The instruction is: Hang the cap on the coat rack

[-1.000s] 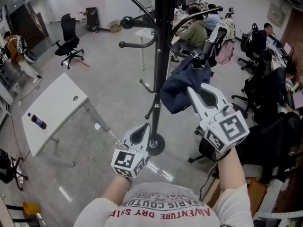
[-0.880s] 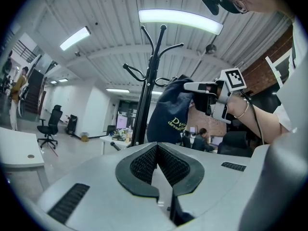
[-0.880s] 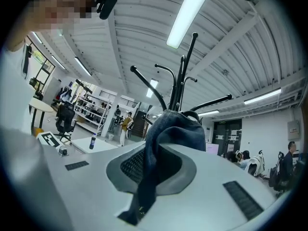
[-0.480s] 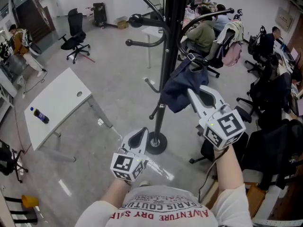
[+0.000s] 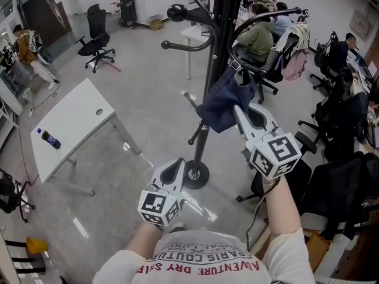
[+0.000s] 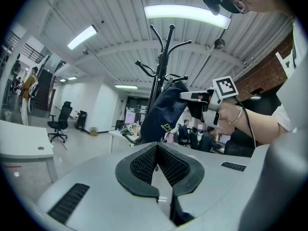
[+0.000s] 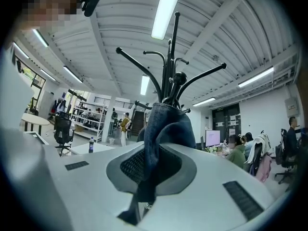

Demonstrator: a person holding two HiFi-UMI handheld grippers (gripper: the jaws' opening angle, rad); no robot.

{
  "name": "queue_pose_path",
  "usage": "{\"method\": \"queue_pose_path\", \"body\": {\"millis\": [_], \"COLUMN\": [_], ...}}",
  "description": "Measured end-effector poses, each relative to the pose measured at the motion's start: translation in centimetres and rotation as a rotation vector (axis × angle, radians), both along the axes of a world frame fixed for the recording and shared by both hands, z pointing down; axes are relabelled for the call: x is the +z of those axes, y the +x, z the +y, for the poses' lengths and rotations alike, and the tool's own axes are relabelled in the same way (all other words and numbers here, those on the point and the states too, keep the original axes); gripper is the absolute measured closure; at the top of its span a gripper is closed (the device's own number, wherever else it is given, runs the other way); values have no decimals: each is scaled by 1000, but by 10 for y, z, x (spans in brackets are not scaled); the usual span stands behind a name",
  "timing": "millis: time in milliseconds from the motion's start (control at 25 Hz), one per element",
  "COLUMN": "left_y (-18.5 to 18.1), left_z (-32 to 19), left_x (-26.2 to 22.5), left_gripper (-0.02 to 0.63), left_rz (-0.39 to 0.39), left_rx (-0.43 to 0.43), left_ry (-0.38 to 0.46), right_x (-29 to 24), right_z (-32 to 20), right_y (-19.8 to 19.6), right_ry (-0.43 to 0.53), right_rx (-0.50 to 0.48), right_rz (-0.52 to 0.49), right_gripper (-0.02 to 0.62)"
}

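Two grippers are in my hands, seen from above beside a tall black coat rack [image 5: 208, 70]. My right gripper [image 5: 238, 110] is clenched on a dark blue cap [image 5: 222, 102]. The fabric is pinched between its jaws and bunches up over them. I hold the cap raised just beside the rack's pole, on its right side and below the curved upper hooks (whether the fabric touches the pole I cannot tell). My left gripper [image 5: 176, 169] sits lower, close to my body and above the rack's round base [image 5: 194, 175]. Its jaws are pressed together with nothing between them. Off to the left stands a white table [image 5: 71, 129] with a dark bottle [image 5: 48, 139] lying near its left end. Office chairs and seated people fill the far right of the room.
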State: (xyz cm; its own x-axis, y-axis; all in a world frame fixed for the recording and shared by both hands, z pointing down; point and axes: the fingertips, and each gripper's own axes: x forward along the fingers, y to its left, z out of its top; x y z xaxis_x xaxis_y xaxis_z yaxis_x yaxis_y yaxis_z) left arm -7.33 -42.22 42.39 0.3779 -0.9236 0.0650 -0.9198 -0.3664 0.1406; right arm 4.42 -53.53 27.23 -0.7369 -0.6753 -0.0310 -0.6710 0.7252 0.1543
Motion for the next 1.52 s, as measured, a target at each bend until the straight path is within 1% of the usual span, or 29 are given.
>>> {"method": "queue_pose_path", "body": {"millis": [280,440,560,600,720,800,880,960,1080,1200,1240,1280,1520], "left_y": [1,8,16,17,20,20,20,21,26,29,29,29,34], "left_z": [-4,-5,-4,-4,-2,0,1,3,5,7,7,7,11], "left_x": [3,0,-5,-6,-7,-10,-14,-19,-24,-29,-30,-30,-31], "left_gripper": [601,601,601,601,601,601,601,601,601,601,601,601,601], "left_rz": [-2,-3,-6,-7,-10,-9,-8,-6,-9,-8,-8,-7,-6], "left_rx": [-7,-5,-3,-1,8,16,26,36,54,72,78,85,127], "left_ry": [-9,-10,-5,-2,8,16,27,39,56,69,71,73,72], "right_x": [14,16,12,11,8,4,0,1,17,40,48,56,101], "right_z": [-6,-7,-3,-1,10,19,29,38,52,70,76,82,104], "right_y": [7,15,24,27,31,31,29,30,40,51,52,52,47], "right_ry": [-37,-55,-51,-44,-25,0,32,43,27,-6,-17,-30,-124], "right_rx": [19,26,50,57,68,76,86,100,143,175,182,192,241], "right_rz": [-64,-96,-129,-137,-151,-138,-102,-75,-63,-91,-108,-119,-114], "right_gripper": [574,574,572,561,438,420,417,417,417,423,479,556,572]}}
